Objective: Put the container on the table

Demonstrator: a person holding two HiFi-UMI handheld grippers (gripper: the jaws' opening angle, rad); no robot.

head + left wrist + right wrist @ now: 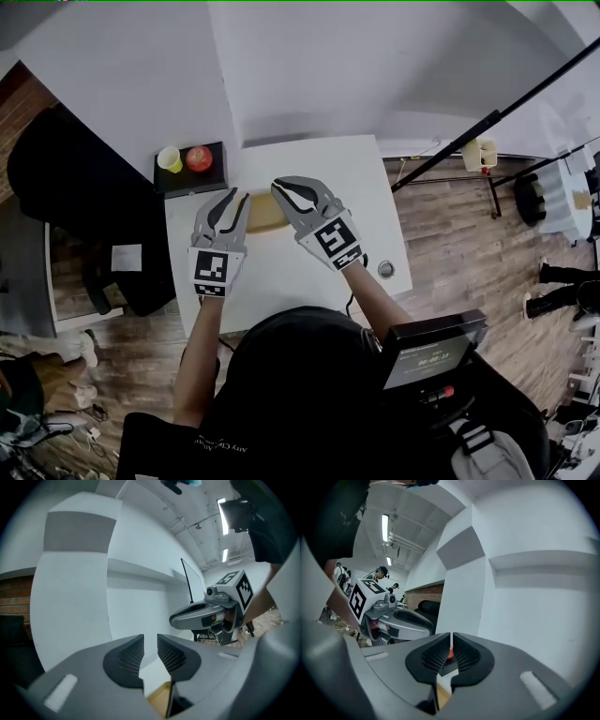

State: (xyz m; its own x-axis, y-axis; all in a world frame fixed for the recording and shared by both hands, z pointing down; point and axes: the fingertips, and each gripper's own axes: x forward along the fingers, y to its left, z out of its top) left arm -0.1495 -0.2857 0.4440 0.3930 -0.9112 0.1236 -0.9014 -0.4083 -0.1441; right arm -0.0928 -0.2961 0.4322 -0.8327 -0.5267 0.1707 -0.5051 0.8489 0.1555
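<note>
A shallow tan container (266, 215) lies on the white table (314, 164), partly hidden under both grippers. My left gripper (235, 195) hovers over its left end, jaws a narrow gap apart with nothing between them (150, 649). My right gripper (276, 186) hangs over the container's right end, its pads almost touching and empty (451, 651). A tan strip of the container (159, 698) shows below the left jaws, and another strip of the container (441, 697) below the right ones. Each gripper view shows the other gripper: the right gripper (206, 616) and the left gripper (401, 620).
A black tray (214, 174) at the table's back left corner holds a yellow cup (170, 158) and a red apple (198, 157). A small round metal piece (386, 269) lies near the table's right edge. White walls stand behind the table. A dark chair (66, 178) stands at the left.
</note>
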